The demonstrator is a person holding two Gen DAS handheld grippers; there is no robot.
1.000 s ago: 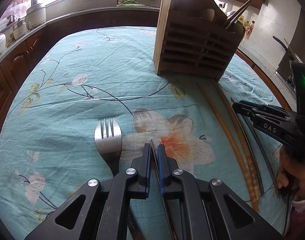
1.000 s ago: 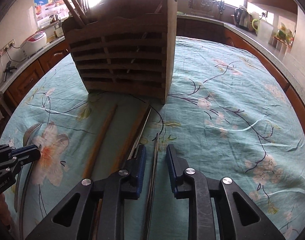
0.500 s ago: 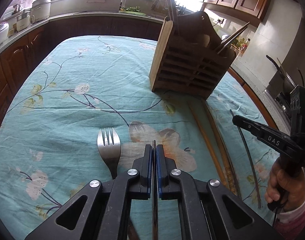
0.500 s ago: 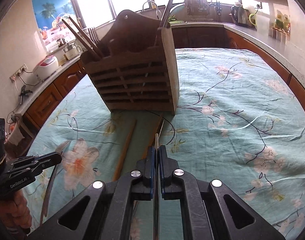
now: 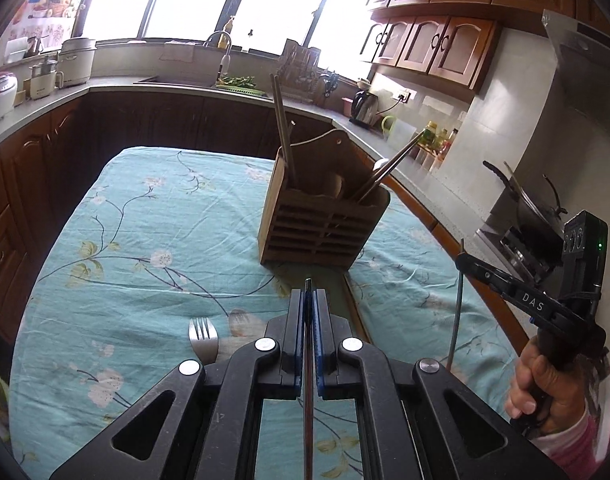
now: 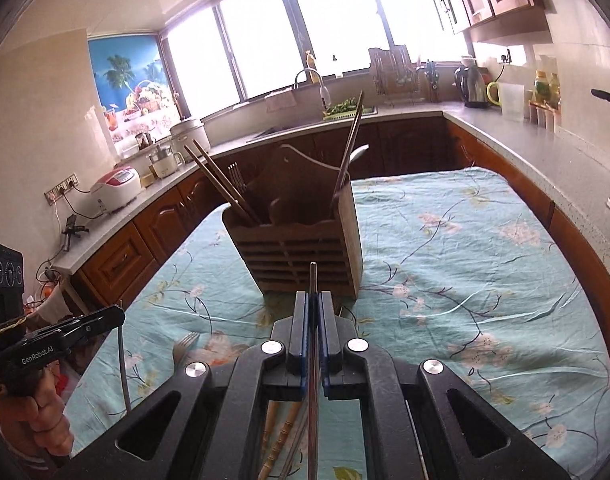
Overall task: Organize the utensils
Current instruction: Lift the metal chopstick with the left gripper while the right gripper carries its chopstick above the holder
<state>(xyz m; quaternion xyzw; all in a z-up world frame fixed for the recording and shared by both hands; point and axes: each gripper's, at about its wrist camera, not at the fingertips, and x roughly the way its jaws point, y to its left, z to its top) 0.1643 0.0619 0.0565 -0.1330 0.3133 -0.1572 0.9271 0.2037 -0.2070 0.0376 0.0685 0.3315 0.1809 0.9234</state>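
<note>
My left gripper (image 5: 309, 294) is shut on a thin metal chopstick (image 5: 308, 420), held above the teal flowered tablecloth (image 5: 145, 264). My right gripper (image 6: 313, 298) is shut on a second metal chopstick (image 6: 313, 276), also lifted. Each gripper shows in the other's view, the left gripper (image 6: 113, 314) and the right gripper (image 5: 463, 260), with its chopstick slanting down below the jaws. The slatted wooden utensil holder (image 5: 321, 224) (image 6: 301, 256) stands ahead of both with chopsticks and a spoon upright in it. A steel fork (image 5: 203, 338) (image 6: 183, 346) lies on the cloth.
Wooden chopsticks (image 6: 281, 440) lie on the cloth below my right gripper. Counters ring the table, with a rice cooker (image 6: 117, 192), a kettle (image 6: 473, 88), a sink tap (image 5: 221, 52) and a wok (image 5: 533, 208) on the stove at the right. A hand (image 5: 545, 384) holds the right gripper.
The right jaws closed on their chopstick. Both grippers then rose from the cloth with a chopstick each and tipped up, so the holder now sits lower and farther off.
</note>
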